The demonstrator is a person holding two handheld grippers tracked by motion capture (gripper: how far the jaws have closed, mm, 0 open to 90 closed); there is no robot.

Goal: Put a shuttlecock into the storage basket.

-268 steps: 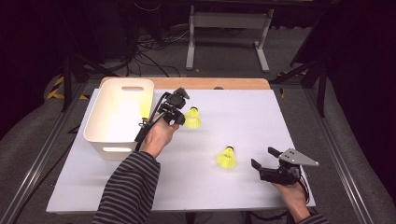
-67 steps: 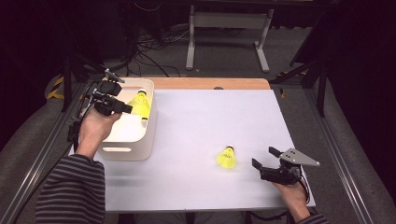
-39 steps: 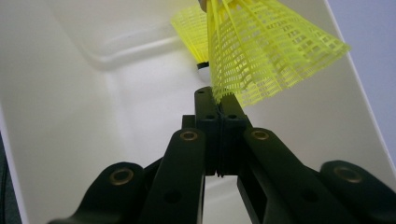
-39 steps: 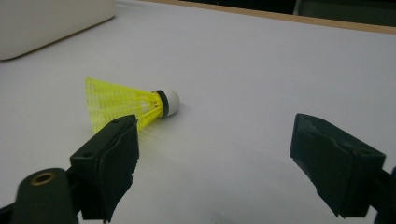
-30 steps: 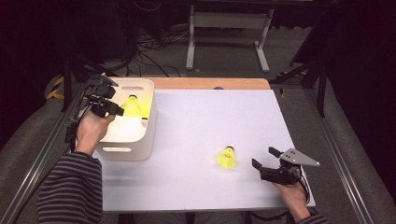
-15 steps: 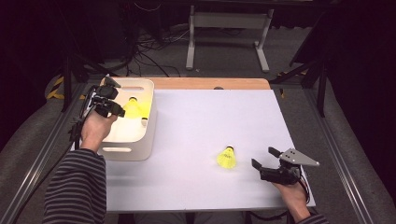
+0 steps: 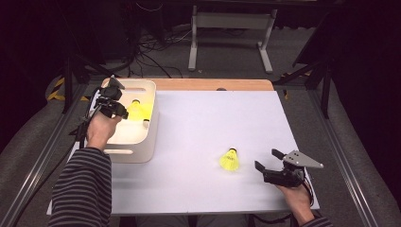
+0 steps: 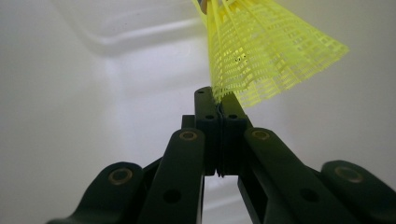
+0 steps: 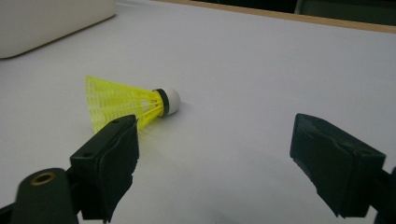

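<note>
Left gripper [image 7: 124, 112], upper left of the high view, pinches a yellow shuttlecock [image 7: 138, 111] by its skirt edge over the white bin [image 7: 142, 151], cork pointing lower right; right gripper [image 7: 265, 160] gapes empty.

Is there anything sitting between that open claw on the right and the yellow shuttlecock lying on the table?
No. In the right gripper view, only bare white table lies between the right gripper and the shuttlecock; the high view shows the same gap.

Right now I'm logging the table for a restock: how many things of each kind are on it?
Yellow shuttlecocks: 2, one pinched by the left gripper over the bin, one lying on the table
White bin: 1
Total: 3
</note>
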